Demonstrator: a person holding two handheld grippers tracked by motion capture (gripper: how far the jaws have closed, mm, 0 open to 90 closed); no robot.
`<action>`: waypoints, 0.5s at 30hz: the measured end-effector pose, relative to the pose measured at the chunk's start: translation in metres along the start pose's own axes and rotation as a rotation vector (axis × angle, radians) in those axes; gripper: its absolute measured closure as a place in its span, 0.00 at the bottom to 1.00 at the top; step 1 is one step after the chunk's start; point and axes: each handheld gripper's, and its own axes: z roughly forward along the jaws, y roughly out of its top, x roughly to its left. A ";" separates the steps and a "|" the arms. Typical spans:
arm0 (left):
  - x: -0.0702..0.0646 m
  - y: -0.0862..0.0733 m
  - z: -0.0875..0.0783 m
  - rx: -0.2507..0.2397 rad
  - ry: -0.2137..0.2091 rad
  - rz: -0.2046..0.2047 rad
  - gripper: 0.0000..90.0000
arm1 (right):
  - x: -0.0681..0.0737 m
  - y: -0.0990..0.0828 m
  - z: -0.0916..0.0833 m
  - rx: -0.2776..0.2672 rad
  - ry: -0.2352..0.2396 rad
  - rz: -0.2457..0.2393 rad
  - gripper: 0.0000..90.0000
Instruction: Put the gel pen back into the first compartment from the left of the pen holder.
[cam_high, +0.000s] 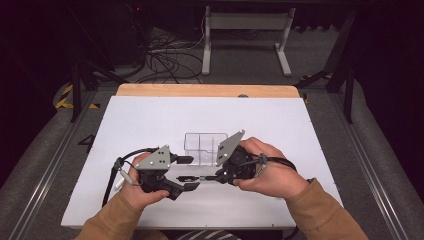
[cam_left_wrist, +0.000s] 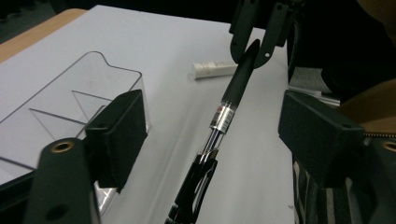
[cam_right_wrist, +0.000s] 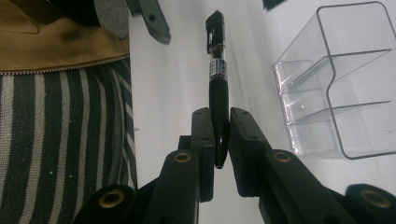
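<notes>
Left gripper (cam_high: 186, 173): your jaws stood apart on either side of the pen's cap end, pads clear of it, holding nothing.
Pen (cam_left_wrist: 232, 100): it hung level above the white table (cam_high: 150, 120) between your two hands, black grip section toward your right gripper, clear barrel and clipped cap toward your left.
Right gripper (cam_right_wrist: 219, 135): your jaws were clamped on the pen's black grip section near the tip; the tip poked out just behind the pads.
Clear organizer (cam_high: 205, 147): it sat on the table just beyond the two grippers, its compartments with nothing in them that you could see.
White stick (cam_left_wrist: 215, 68): a small capped stick lay on the table past the pen, in the left gripper view.
Step in hand: you appeared to be lining up the left jaws to take the cap.
Doing it well: you needed to keep the right grip firm, centre the left pads squarely on the cap, close fully, then pull straight along the pen's axis, not sideways.
Writing: the silver band on the barrel carried a small label with a red mark; its text was too small to read.
</notes>
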 end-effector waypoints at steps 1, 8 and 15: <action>0.000 0.001 0.002 0.011 0.000 0.010 0.30 | 0.000 0.001 0.000 0.006 -0.002 -0.001 0.91; 0.000 0.006 0.013 0.065 -0.012 0.057 0.35 | 0.001 0.003 0.004 0.018 0.007 -0.003 0.91; -0.001 0.009 0.023 0.133 -0.004 0.113 0.44 | 0.001 0.003 0.006 0.026 0.015 -0.008 0.90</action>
